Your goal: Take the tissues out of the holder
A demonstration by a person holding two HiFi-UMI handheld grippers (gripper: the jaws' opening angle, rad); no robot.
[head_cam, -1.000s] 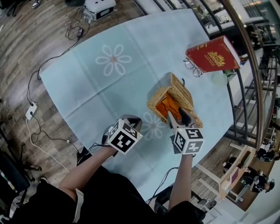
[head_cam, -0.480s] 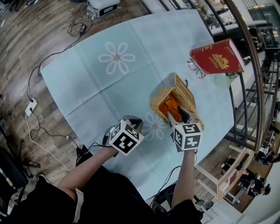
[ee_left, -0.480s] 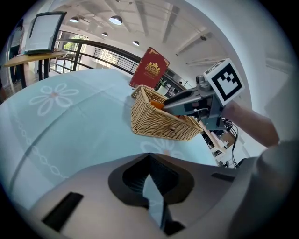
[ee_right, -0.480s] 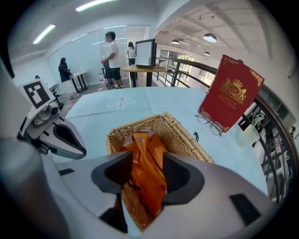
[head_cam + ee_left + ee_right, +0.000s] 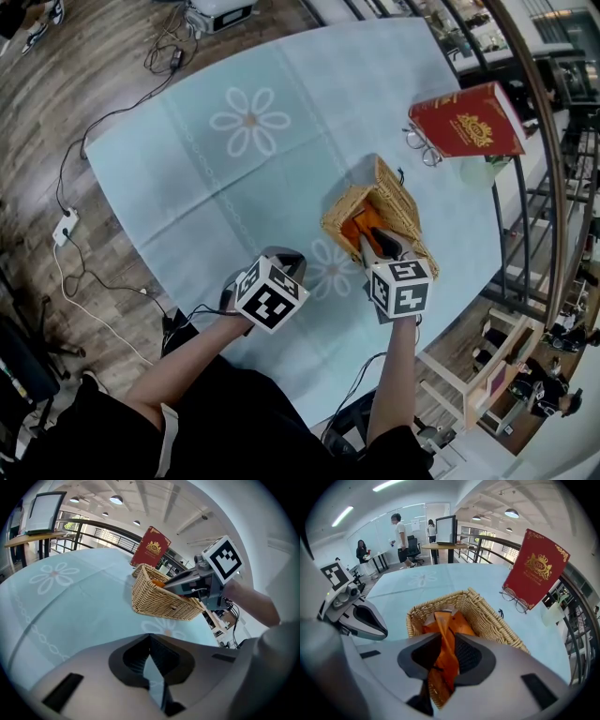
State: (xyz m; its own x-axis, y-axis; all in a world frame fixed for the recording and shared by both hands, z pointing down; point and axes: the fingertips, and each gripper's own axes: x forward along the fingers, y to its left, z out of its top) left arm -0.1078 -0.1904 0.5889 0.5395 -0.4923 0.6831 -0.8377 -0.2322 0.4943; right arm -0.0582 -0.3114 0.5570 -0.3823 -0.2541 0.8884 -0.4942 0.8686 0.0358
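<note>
Gold-crested red box near wicker holder

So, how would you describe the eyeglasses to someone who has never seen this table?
Start from the table's pale blue cloth, then the upright red book with a gold crest near its far right edge. The eyeglasses lie flat at the book's foot, toward the wicker basket: the only thin wire frame with clear lenses there.
</note>
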